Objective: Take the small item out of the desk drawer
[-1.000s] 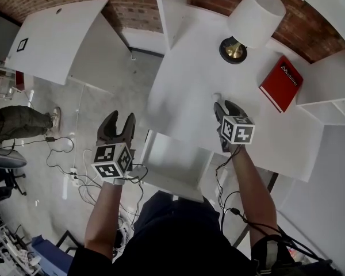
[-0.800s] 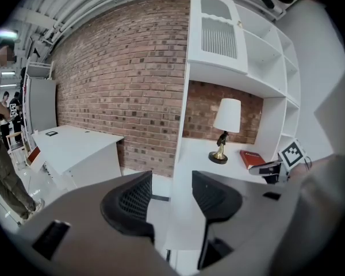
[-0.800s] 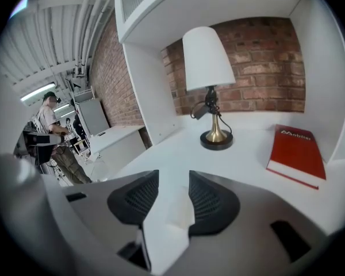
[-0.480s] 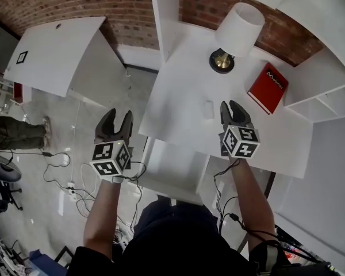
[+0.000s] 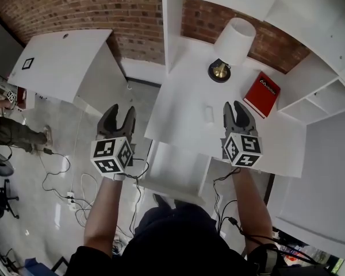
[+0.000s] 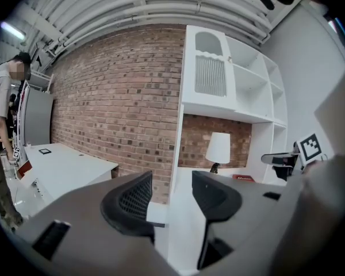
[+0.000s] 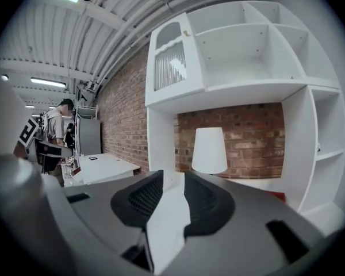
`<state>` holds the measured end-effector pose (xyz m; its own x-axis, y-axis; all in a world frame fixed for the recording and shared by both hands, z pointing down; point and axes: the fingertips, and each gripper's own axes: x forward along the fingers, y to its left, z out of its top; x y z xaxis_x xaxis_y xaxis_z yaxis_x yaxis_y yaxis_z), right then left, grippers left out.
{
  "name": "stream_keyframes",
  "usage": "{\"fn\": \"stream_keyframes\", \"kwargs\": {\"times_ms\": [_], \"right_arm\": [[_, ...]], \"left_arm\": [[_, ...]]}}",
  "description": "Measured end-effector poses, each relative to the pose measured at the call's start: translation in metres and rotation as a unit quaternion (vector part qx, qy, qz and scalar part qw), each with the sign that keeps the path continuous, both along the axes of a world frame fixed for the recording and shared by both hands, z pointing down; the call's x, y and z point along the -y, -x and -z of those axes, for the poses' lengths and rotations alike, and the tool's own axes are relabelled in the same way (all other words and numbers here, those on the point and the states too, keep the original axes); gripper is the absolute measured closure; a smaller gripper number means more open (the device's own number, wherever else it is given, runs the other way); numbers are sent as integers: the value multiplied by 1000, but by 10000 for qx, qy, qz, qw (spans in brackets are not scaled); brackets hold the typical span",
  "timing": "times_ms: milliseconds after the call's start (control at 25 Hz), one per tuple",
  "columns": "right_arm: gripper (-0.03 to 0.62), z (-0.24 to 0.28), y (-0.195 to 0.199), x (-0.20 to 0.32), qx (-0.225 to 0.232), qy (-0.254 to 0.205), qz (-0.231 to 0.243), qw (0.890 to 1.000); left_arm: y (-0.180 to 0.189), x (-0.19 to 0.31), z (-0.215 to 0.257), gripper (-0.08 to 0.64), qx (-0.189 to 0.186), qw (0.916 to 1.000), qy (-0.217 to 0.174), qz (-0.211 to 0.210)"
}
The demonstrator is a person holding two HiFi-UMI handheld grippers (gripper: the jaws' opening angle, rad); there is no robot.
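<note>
The small white item [image 5: 209,113] lies flat on the white desktop [image 5: 184,105], left of my right gripper [image 5: 237,110]. The desk drawer [image 5: 178,167] stands pulled out below it, and its inside looks bare. My right gripper [image 7: 168,197] hangs above the desk. Its jaws have just been closing and now keep a narrow gap with nothing between them. My left gripper [image 5: 118,118] hovers over the floor left of the desk, open and empty. In the left gripper view [image 6: 172,197] its fingers frame the desk edge.
A lamp with a white shade [image 5: 234,38] and a red book [image 5: 262,94] stand at the desk's back. White shelves [image 5: 328,96] rise at the right. A second white desk [image 5: 57,62] is at the left. Cables [image 5: 63,177] lie on the floor. A person [image 5: 6,128] stands far left.
Both grippers have risen. The right one has lifted off the small item, which stays on the desktop, and its jaws stand narrower than before.
</note>
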<state>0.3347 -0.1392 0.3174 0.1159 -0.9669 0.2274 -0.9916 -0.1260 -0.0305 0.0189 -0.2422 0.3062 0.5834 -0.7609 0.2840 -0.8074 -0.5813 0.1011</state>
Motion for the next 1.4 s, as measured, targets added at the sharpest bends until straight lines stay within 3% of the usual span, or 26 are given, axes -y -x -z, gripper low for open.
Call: {"fn": "stream_keyframes", "kwargs": {"times_ms": [560, 1120, 1400], "right_arm": [[492, 126, 41, -41, -286, -976, -77, 9948], [500, 192, 58, -72, -717, -1543, -160, 9853], [497, 200, 59, -82, -961, -1562, -135, 9829]], "left_arm": [[12, -25, 97, 345, -644, 9951, -692, -276], [20, -34, 166, 345, -669, 9865, -1433, -425], [21, -60, 200, 345, -405, 9764, -2072, -450]]}}
